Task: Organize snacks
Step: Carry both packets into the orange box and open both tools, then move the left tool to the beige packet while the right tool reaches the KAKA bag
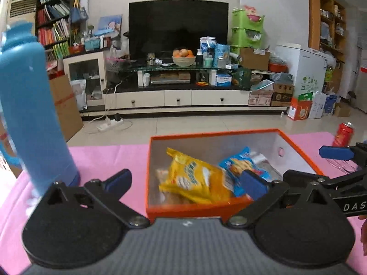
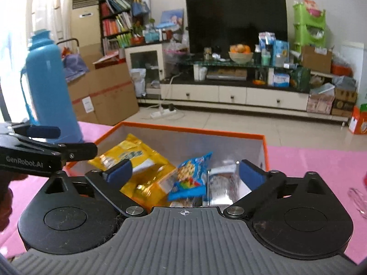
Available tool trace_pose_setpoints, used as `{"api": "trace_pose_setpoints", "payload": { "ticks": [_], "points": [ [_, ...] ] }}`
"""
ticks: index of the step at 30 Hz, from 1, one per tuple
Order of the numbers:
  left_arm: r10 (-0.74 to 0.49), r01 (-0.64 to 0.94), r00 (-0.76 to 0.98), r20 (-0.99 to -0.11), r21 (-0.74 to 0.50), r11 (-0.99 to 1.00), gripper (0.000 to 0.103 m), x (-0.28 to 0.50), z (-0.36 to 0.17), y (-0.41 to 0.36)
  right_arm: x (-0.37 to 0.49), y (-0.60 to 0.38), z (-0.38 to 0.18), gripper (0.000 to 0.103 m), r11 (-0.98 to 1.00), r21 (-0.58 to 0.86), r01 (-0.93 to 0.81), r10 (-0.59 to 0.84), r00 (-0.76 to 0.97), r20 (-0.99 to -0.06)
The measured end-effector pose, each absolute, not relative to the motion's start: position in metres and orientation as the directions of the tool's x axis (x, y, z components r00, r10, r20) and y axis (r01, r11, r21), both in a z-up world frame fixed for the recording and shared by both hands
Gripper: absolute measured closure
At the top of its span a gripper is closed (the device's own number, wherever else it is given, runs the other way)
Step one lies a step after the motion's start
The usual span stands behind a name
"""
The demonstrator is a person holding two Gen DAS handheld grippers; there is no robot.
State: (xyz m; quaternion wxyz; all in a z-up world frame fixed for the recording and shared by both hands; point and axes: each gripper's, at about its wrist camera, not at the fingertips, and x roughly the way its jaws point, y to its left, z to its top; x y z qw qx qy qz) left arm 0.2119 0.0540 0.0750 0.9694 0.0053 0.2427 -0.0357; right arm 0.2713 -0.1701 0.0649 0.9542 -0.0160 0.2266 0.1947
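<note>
An orange box (image 1: 190, 209) (image 2: 179, 129) with a grey inside stands on the pink table. In it lie a yellow snack bag (image 1: 195, 181) (image 2: 135, 158), a blue snack bag (image 1: 243, 163) (image 2: 190, 174) and a silver packet (image 2: 221, 186). My left gripper (image 1: 185, 183) is open and empty over the box's near wall. My right gripper (image 2: 184, 175) is open and empty above the bags. Each gripper shows at the edge of the other's view, the right gripper (image 1: 339, 158) in the left wrist view and the left gripper (image 2: 45, 144) in the right wrist view.
A tall blue thermos (image 1: 29, 114) (image 2: 50, 87) stands left of the box. A red can (image 1: 344, 134) stands at the table's far right. A clear glass object (image 2: 357, 201) lies right of the box. Beyond the table is floor and a TV cabinet.
</note>
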Motion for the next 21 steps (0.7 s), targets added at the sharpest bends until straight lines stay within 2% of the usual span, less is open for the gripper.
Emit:
{"api": "trace_pose_setpoints", "payload": {
  "ticks": [3,7,10,16,21],
  "points": [
    [-0.073,0.082,0.867,-0.493,-0.002,0.997,0.003,0.169,0.069,0.046,0.229,-0.179,0.065,0.011,0.93,0.017,-0.367,0.337,0.832,-0.441],
    [-0.069,0.085,0.829,-0.555,0.002,0.996,0.003,0.118,0.047,0.034,0.17,-0.2,0.041,0.011,0.943,0.027,-0.333,0.302,0.814,-0.497],
    [-0.043,0.071,0.796,-0.603,0.023,0.997,0.003,0.078,0.027,0.026,0.13,-0.221,0.014,0.011,0.954,0.109,-0.279,0.292,0.791,-0.538],
    [0.057,0.013,0.782,-0.621,0.107,0.994,0.003,0.015,0.009,0.031,0.098,-0.261,-0.034,0.011,0.932,0.327,-0.155,0.327,0.748,-0.578],
    [0.155,-0.045,0.76,-0.631,0.188,0.981,0.003,0.007,-0.006,0.044,0.097,-0.268,-0.034,0.011,0.928,0.343,-0.144,0.322,0.774,-0.545]
  ]
}}
